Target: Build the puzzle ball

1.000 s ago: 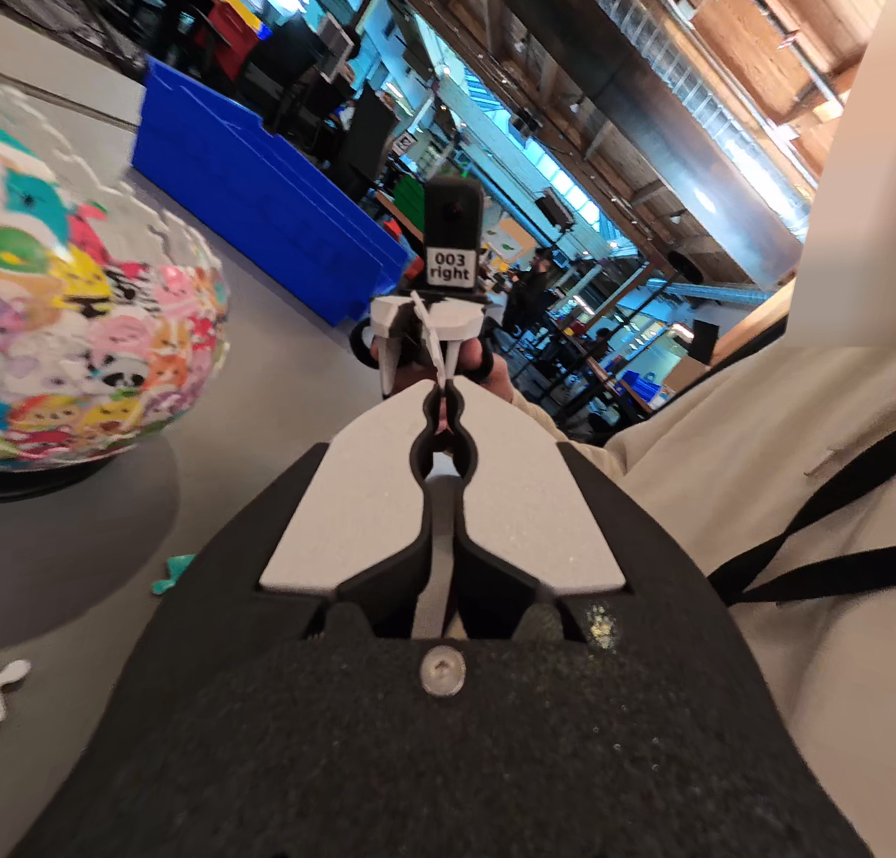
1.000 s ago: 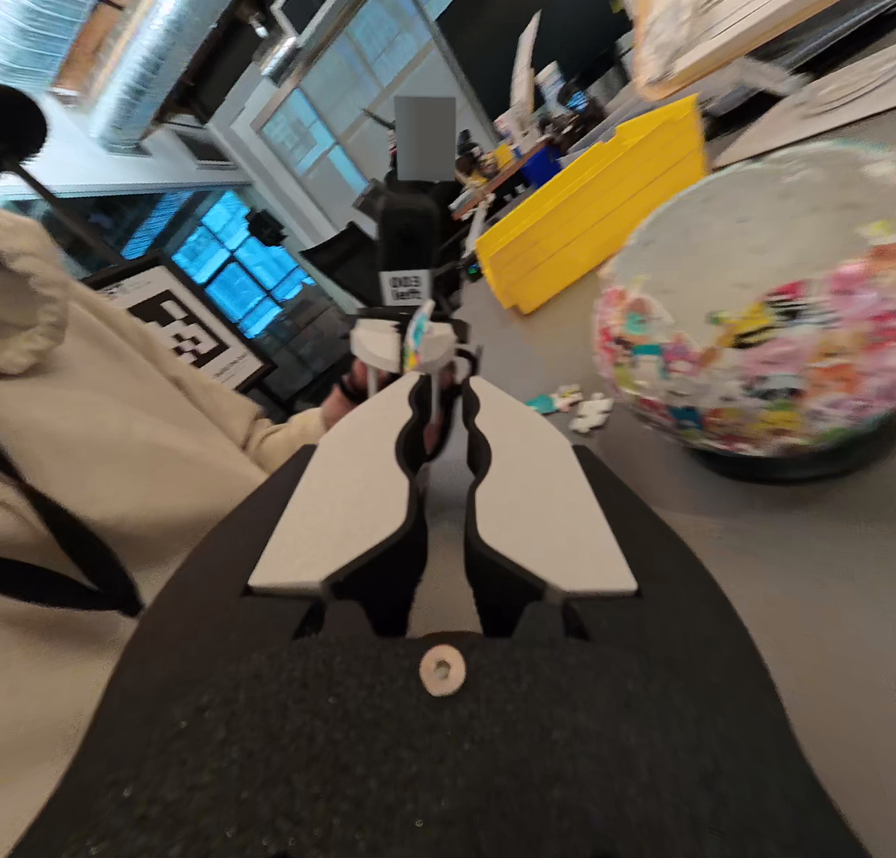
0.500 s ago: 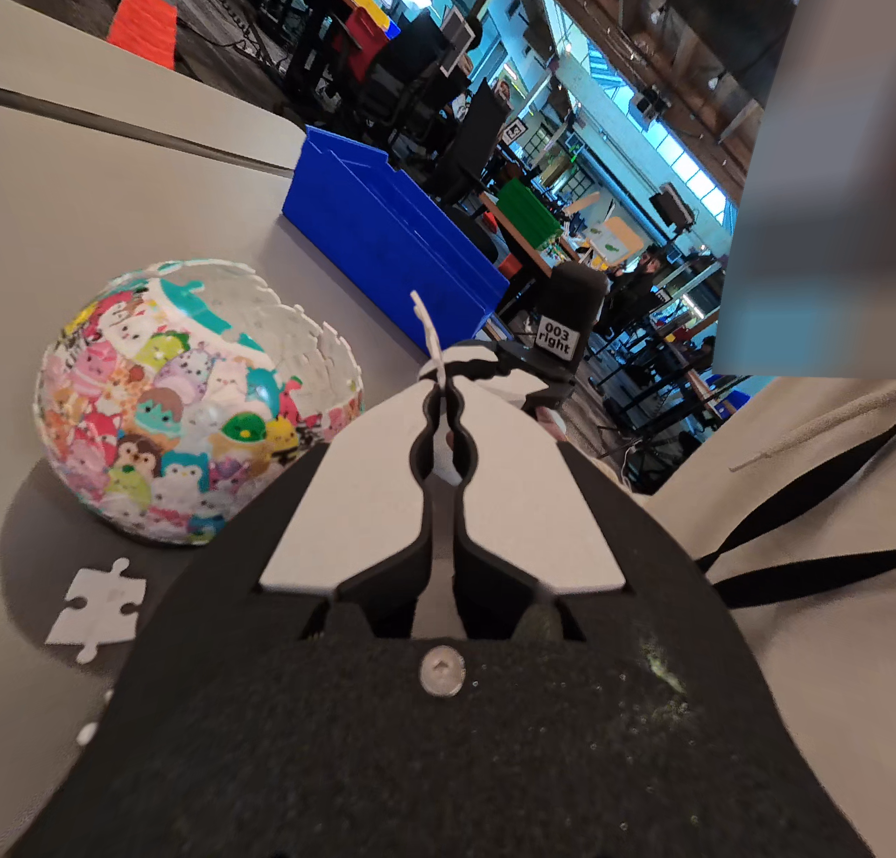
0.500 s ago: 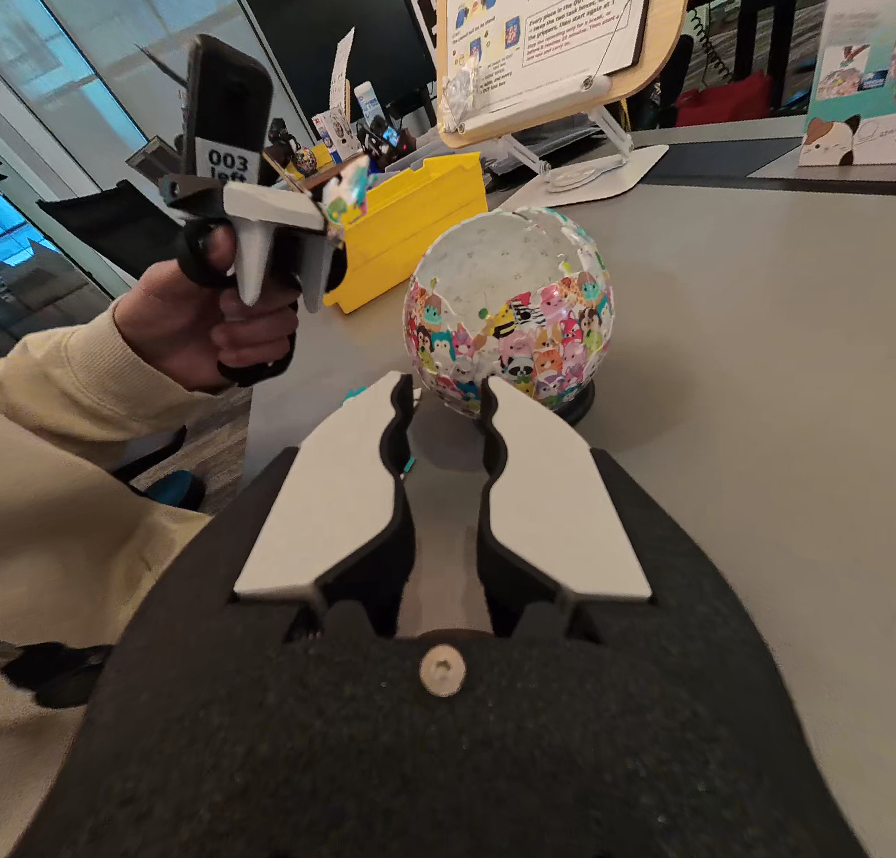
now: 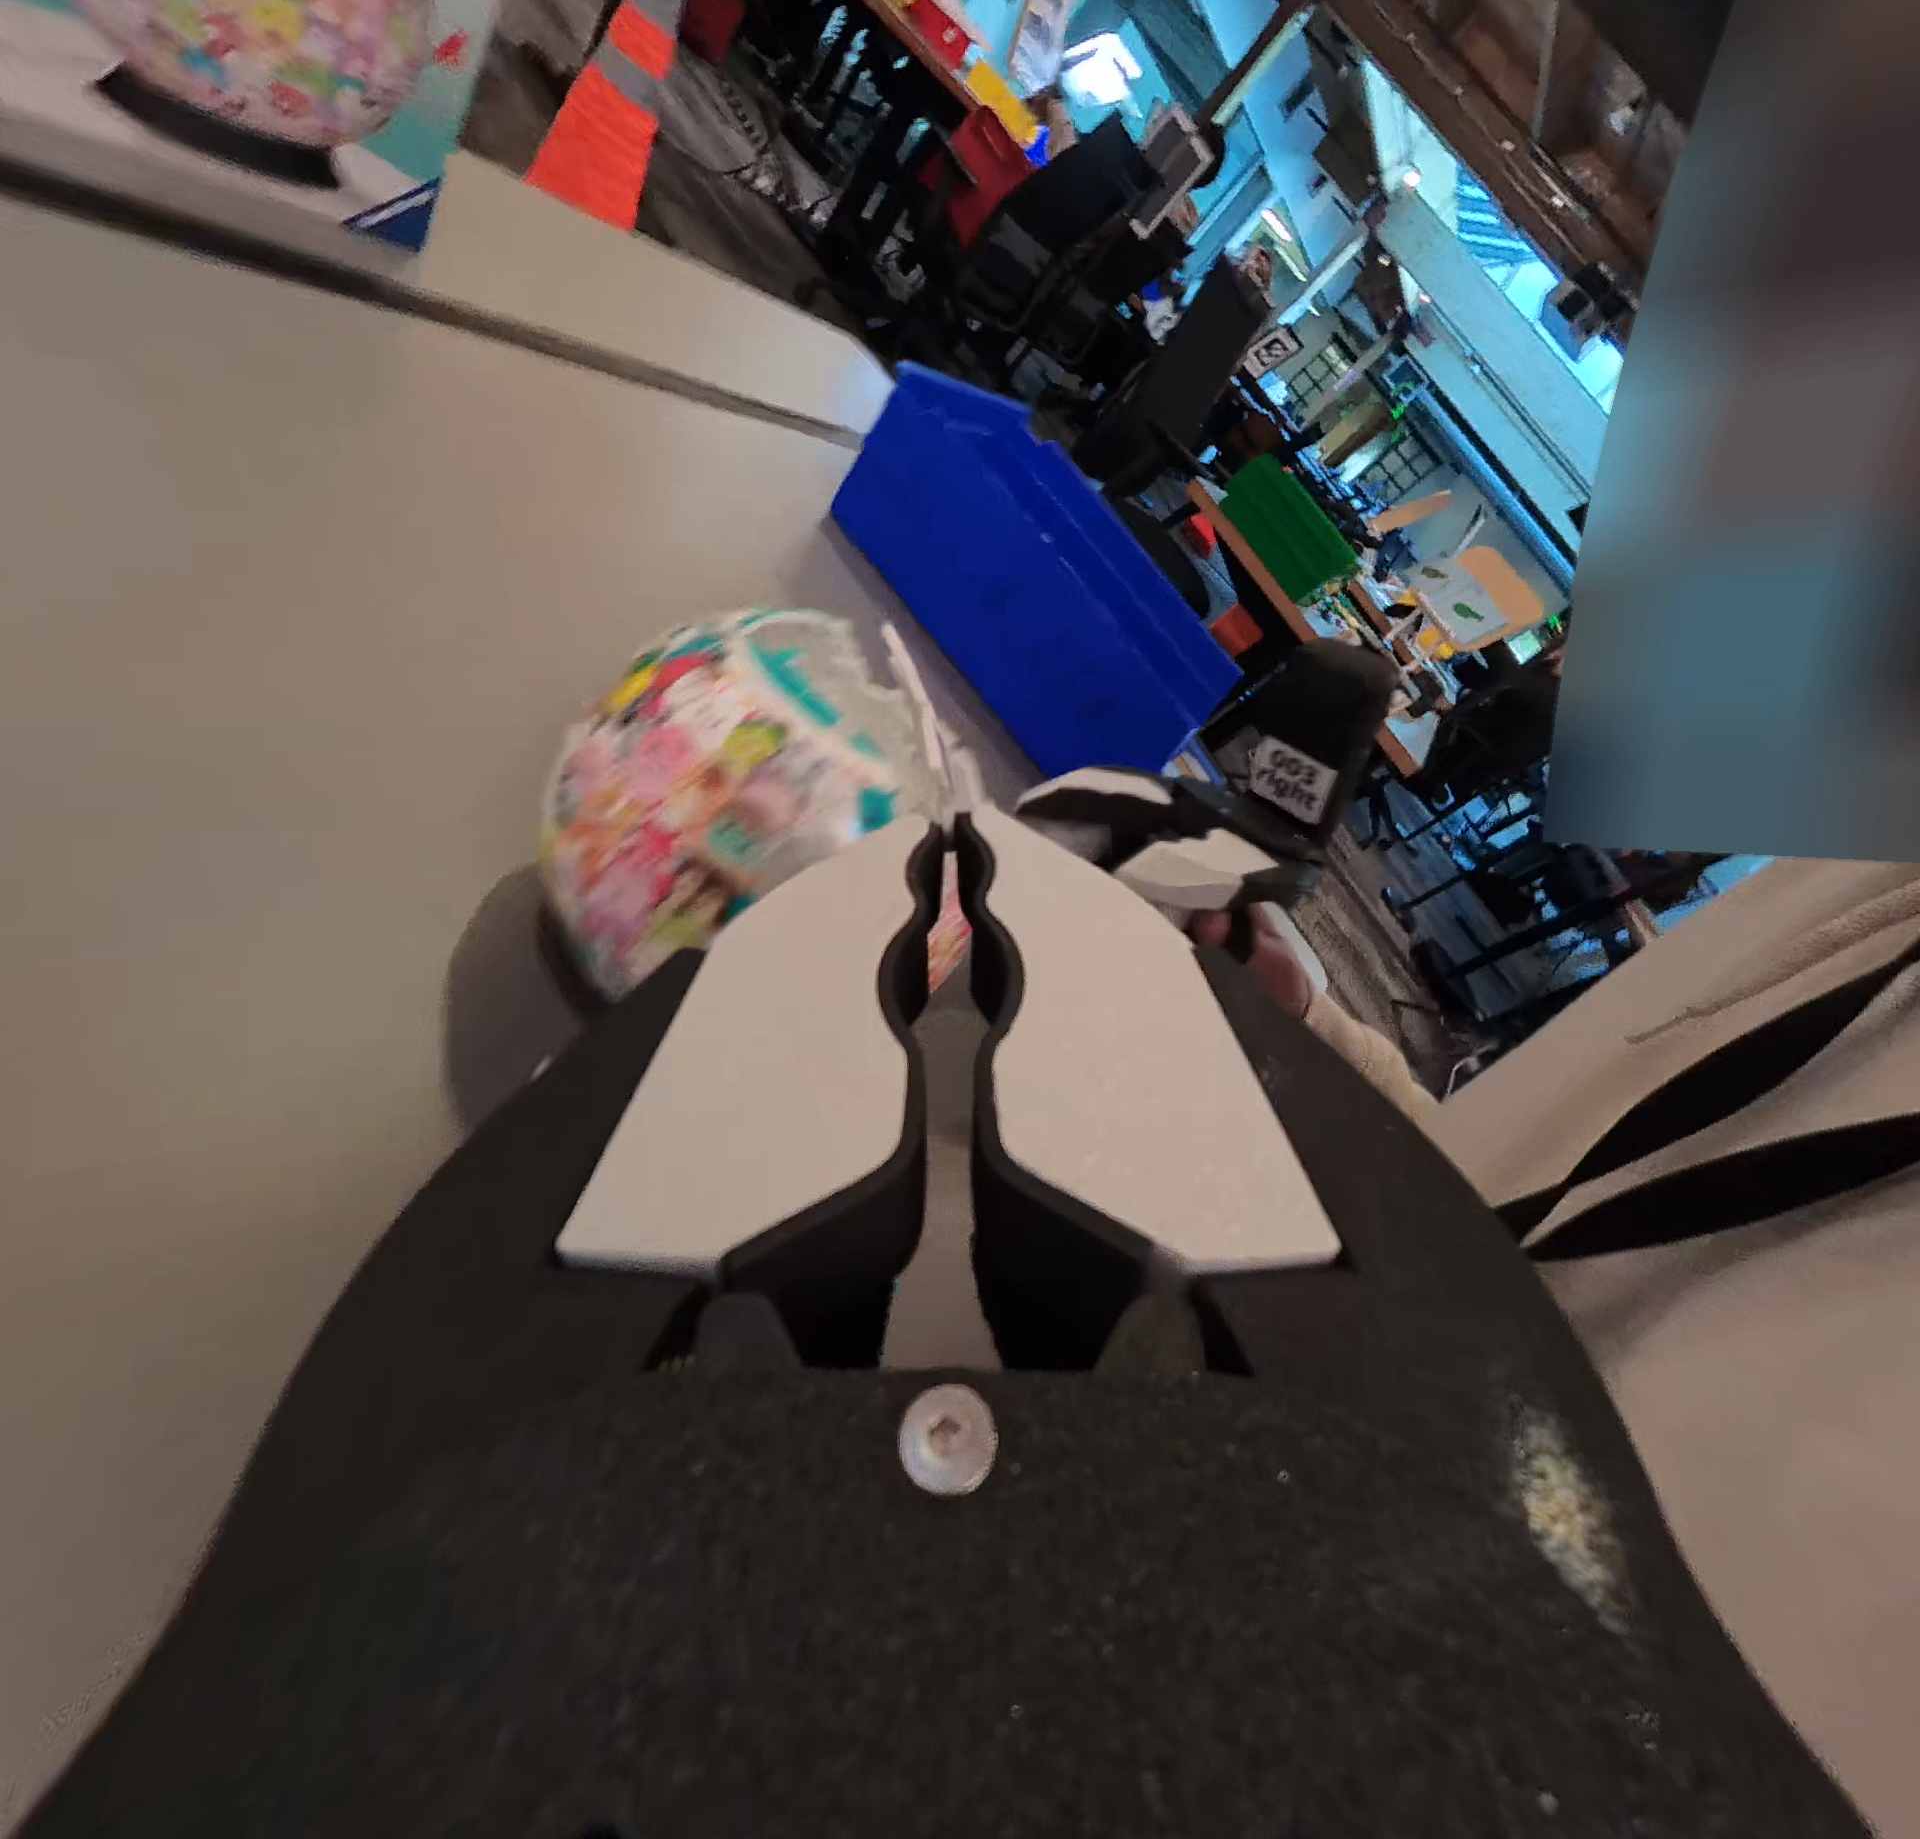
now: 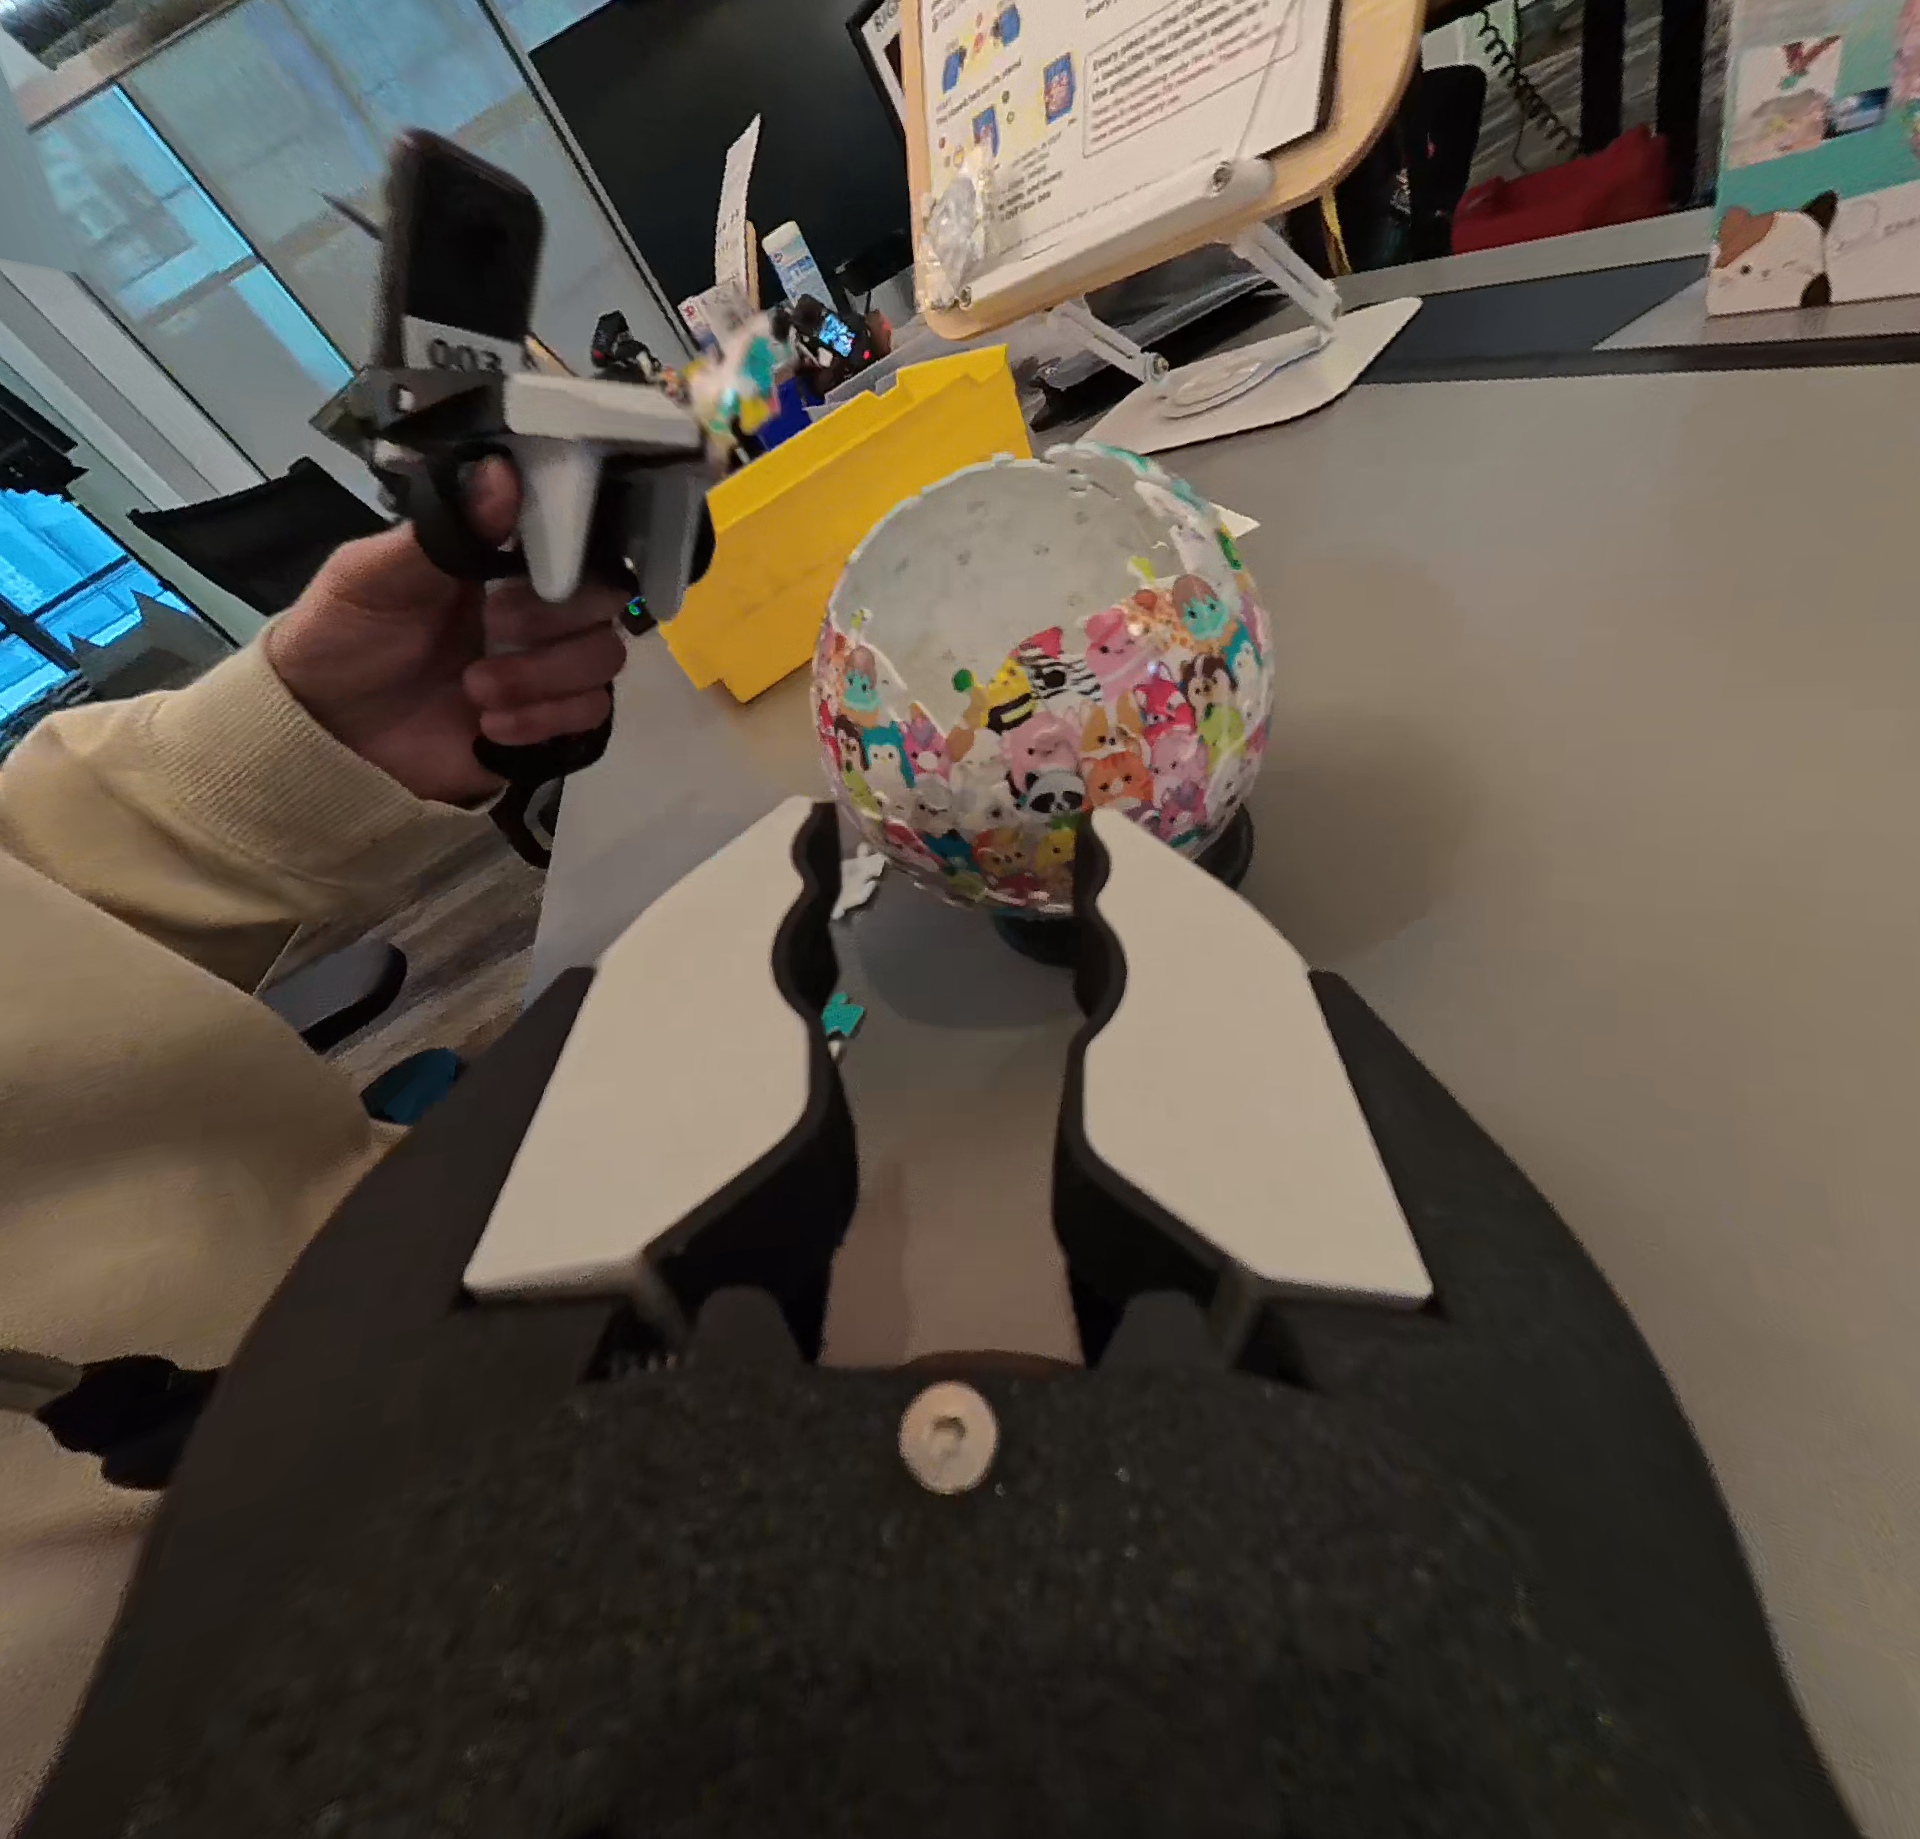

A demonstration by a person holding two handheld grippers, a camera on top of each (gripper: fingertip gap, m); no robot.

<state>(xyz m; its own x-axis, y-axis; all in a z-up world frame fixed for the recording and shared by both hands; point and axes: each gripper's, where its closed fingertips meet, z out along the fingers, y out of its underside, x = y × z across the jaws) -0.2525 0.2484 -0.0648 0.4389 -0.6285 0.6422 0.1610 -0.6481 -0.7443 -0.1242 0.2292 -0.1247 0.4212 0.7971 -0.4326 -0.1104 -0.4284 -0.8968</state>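
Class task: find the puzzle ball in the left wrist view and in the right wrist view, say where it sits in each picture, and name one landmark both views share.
Left wrist view: the puzzle ball sits just left of centre, blurred, beyond the tong tips.
Right wrist view: it sits centre, slightly right, on a dark stand, above the open tongs.
Shared landmark: the grey table under the ball in both.

— The puzzle ball (image 6: 1049, 688)?
— Glossy printed outside, plain matt white inside.
— And the counter (image 6: 1558, 646)?
— Smooth, matt grey. The yellow bin (image 6: 842, 522) looks like shiny plastic; the right tool (image 6: 951, 854) has matt pale fingers.
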